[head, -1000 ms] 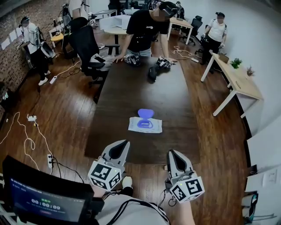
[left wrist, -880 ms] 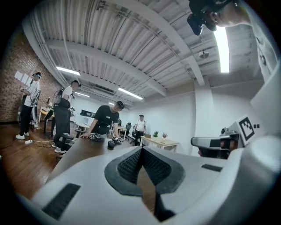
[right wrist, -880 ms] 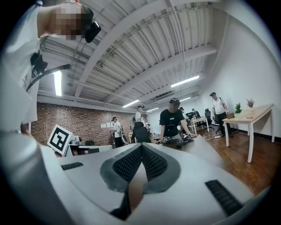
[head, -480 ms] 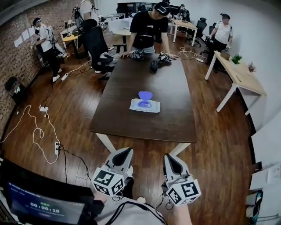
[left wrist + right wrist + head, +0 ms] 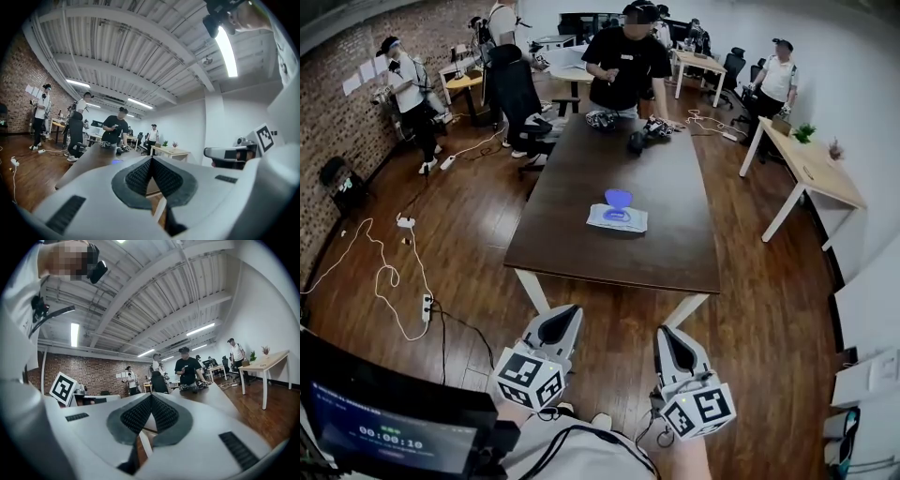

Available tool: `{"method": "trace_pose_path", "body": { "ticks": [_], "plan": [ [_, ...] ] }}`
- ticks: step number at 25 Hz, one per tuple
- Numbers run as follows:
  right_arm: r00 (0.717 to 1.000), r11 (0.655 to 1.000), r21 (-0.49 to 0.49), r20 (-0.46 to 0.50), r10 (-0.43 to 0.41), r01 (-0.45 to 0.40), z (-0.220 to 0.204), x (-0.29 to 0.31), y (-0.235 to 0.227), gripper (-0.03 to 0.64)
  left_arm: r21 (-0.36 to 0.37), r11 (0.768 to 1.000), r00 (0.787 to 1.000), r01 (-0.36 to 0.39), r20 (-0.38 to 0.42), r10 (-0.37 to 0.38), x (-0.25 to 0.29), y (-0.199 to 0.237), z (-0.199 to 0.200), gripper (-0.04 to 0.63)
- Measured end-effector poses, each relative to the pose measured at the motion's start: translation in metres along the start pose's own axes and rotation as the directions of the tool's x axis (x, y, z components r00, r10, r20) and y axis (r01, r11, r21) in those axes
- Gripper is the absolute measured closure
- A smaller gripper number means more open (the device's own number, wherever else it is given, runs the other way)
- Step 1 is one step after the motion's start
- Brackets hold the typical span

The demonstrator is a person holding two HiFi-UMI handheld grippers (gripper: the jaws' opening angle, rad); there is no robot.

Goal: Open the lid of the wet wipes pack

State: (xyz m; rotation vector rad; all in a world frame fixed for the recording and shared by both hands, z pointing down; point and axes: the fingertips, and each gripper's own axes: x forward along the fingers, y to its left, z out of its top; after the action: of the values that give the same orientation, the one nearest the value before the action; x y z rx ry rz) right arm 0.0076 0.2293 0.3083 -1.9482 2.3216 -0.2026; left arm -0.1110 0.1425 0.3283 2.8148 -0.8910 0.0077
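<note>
Wood-floored office, head view: dark worktop (image 5: 581, 216) is running away from the camera. Wet wipes pack (image 5: 617, 217) is lying flat near its middle, with the blue lid (image 5: 618, 198) flipped up at the pack's far edge. A person in a black shirt (image 5: 628, 66) is standing at the far end beside some dark gear (image 5: 642, 136). Left gripper (image 5: 565, 315) and right gripper (image 5: 667, 336) are hovering side by side over the floor, short of the worktop's near edge and well apart from the pack. Both are pointing at the worktop.

Left gripper view: left gripper (image 5: 151, 160) is sitting closed, pads meeting, nothing between them. Worktop (image 5: 91, 159) is showing ahead past the jaws; the pack is too small to make out.

Right gripper view: right gripper (image 5: 151, 398) is also sitting closed and empty, pads touching. Worktop (image 5: 213, 397) is stretching ahead, with the black-shirted person (image 5: 187, 369) at its far end.
</note>
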Motion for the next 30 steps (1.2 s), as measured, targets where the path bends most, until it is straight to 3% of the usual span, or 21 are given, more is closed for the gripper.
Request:
{"method": "trace_pose_path", "body": {
  "ticks": [8, 30],
  "plan": [
    [0.999, 1.0, 0.003, 0.023, -0.026, 0.026, -0.006, -0.01, 0.006, 0.608, 0.017, 0.999, 0.999, 0.046, 0.005, -0.047, -0.012, -0.01, -0.009, 0.595],
    [0.998, 0.998, -0.033, 0.026, -0.055, 0.056, -0.008, -0.015, 0.008, 0.609, 0.02, 0.997, 0.997, 0.078, 0.017, -0.078, -0.011, -0.013, -0.009, 0.594]
  ]
}}
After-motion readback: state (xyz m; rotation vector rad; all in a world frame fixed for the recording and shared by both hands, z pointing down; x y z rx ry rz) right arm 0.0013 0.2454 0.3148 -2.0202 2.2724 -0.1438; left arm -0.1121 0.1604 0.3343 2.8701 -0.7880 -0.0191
